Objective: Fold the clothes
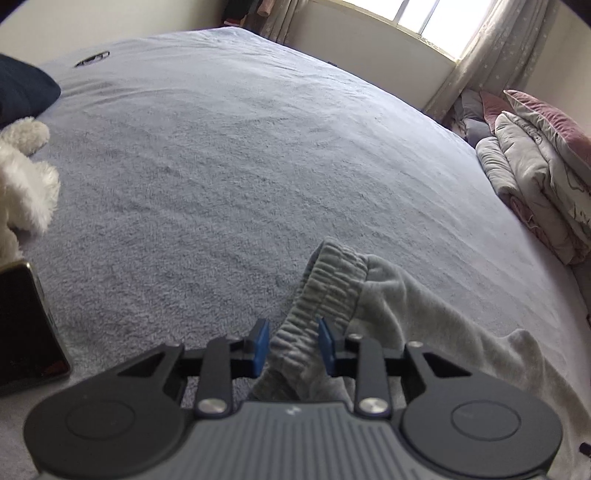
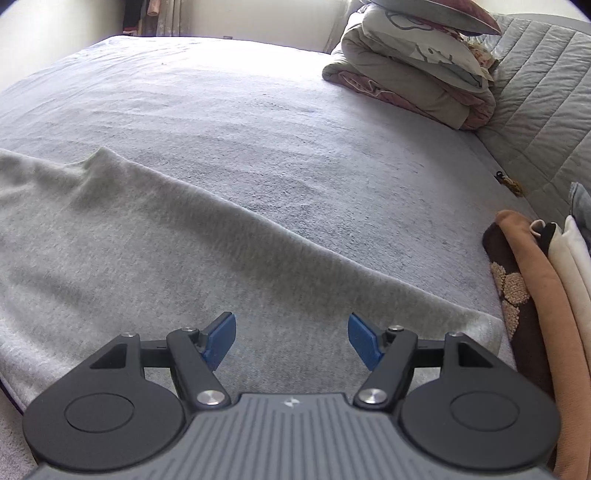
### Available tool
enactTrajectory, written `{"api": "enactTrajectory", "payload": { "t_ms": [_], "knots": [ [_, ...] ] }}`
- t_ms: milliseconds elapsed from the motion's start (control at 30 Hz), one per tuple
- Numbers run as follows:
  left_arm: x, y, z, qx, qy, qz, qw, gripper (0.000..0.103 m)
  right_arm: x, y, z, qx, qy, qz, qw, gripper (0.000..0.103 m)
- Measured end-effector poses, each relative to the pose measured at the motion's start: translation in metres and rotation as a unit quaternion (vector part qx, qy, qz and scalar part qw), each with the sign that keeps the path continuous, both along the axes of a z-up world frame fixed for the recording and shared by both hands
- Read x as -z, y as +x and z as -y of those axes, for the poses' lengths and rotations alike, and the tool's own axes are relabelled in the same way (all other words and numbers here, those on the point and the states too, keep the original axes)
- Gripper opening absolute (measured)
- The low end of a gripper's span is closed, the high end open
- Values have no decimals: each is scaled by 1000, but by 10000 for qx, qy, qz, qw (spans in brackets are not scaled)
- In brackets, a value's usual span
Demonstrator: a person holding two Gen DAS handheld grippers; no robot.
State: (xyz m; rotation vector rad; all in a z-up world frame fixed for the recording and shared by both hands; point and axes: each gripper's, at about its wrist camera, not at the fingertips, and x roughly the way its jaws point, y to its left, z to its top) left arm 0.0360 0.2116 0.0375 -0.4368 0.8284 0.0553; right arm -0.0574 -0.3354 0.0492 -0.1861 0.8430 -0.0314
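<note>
Bed (image 1: 229, 155) comes first, because it is the biggest thing I see. It has a soft pale blue cover that fills most of both views. My grey pants (image 2: 122, 251) lie spread flat along the near edge of the bed. One leg runs out toward the right side, and its hem ends just beside a heap of folded clothes (image 2: 546, 295) in brown, tan and cream.

At the far right corner of the bed sits a stack of folded quilts (image 2: 410, 70) with a pillow (image 1: 554, 118) on top. A quilted grey headboard (image 2: 546, 99) stands along that same side. A window (image 1: 424, 14) with pale curtains (image 1: 491, 55) is beyond the far edge.

Near the left edge I see a fluffy white toy (image 1: 22, 177). A dark blue cushion (image 1: 22, 88) lies farther back on that side. A black phone (image 1: 26, 325) rests close to me by the near left corner.

My left gripper (image 1: 291, 345) has its blue pads pinched on the stretchy waistband (image 1: 325, 288) of the pants. The band bunches up between them and lifts a bit off the bed.

My right gripper (image 2: 291, 341) hangs over the flat pants leg. Its jaws are wide apart and nothing is between them.
</note>
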Motion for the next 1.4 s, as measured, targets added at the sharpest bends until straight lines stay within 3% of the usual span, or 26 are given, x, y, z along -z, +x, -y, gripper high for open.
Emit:
{"api": "enactTrajectory", "payload": {
  "t_ms": [133, 233, 267, 333, 433, 800, 967, 1167, 1333, 1400],
  "knots": [
    [3, -1, -1, 24, 113, 10, 9999, 51, 0, -1, -5, -66, -36, 6, 10000, 70],
    [5, 0, 4, 117, 286, 90, 9995, 50, 0, 0, -8, -102, -89, -8, 9999, 70],
    [5, 0, 5, 140, 290, 118, 9994, 47, -1, 0, -9, -106, -86, -7, 9999, 70],
    [4, -1, 6, 167, 242, 170, 9994, 32, -1, 0, -11, -114, -82, -3, 9999, 70],
    [3, -3, 7, 186, 184, 247, 9994, 25, 0, 0, -14, -147, -105, -24, 9998, 70],
    [-13, -22, 7, -96, 218, 334, 9992, 12, -1, 2, -13, -134, -58, -47, 9999, 70],
    [1, -19, 1, -135, 185, 42, 9997, 9, -1, 2, -15, -163, -49, -50, 9998, 70],
    [0, -28, -7, -306, -166, -62, 9994, 17, 0, 2, -18, -190, -52, -55, 9998, 70],
    [9, -36, -18, -755, -729, -364, 9938, 46, 2, 3, -21, -227, -75, -105, 9997, 70],
    [13, -38, -21, -863, -909, -425, 9912, 49, 2, 3, -23, -248, -90, -113, 9996, 70]
  ]
}}
